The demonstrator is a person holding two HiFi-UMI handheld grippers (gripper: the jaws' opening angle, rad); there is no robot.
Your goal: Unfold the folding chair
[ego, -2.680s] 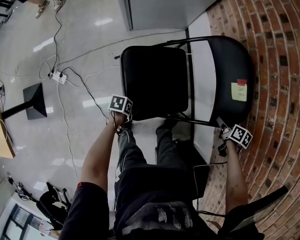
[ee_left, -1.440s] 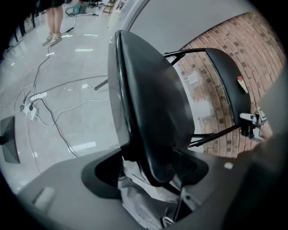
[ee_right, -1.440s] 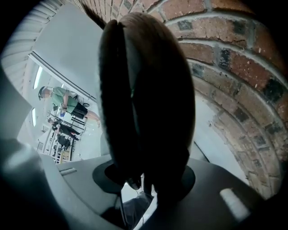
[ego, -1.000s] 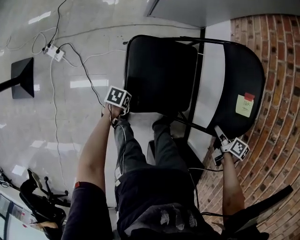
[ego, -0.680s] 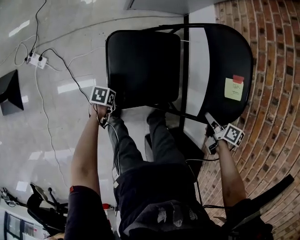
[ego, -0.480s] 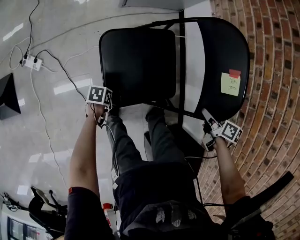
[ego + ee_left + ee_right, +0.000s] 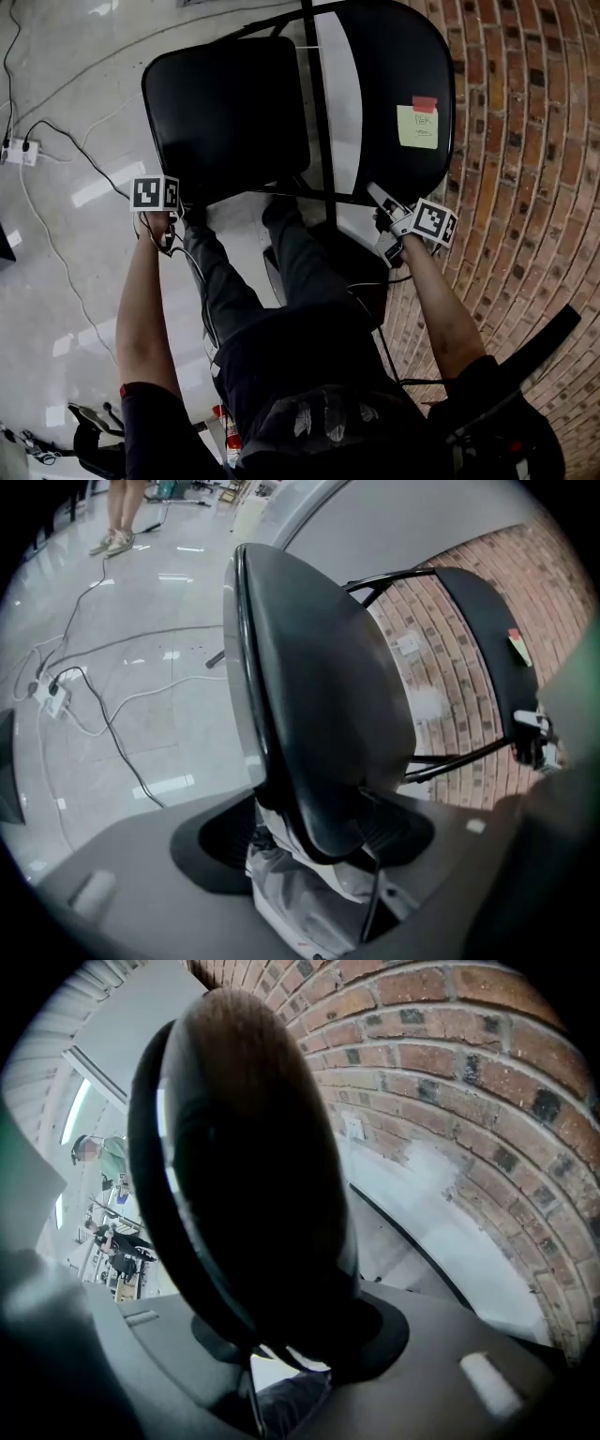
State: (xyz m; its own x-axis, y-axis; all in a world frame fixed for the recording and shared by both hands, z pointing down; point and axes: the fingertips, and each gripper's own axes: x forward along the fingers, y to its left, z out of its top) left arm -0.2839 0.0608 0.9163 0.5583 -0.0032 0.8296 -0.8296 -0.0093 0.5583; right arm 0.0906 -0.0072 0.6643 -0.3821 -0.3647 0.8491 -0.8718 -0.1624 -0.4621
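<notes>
by brick wall (image 7: 525,141), chair (image 7: 225,112) on floor (image 7: 66,272)

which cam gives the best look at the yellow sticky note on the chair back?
Head view: the yellow sticky note faces the camera flat on the backrest, whole outline visible, with a red tab at its top. The left gripper view catches it only edge-on, as a thin sliver. The right gripper view shows the backrest close up, with no note in sight.

Seat (image 7: 225,117) left, backrest (image 7: 394,84) right — brick wall (image 7: 525,187) beside it; power strip (image 7: 21,152) far left.
</notes>
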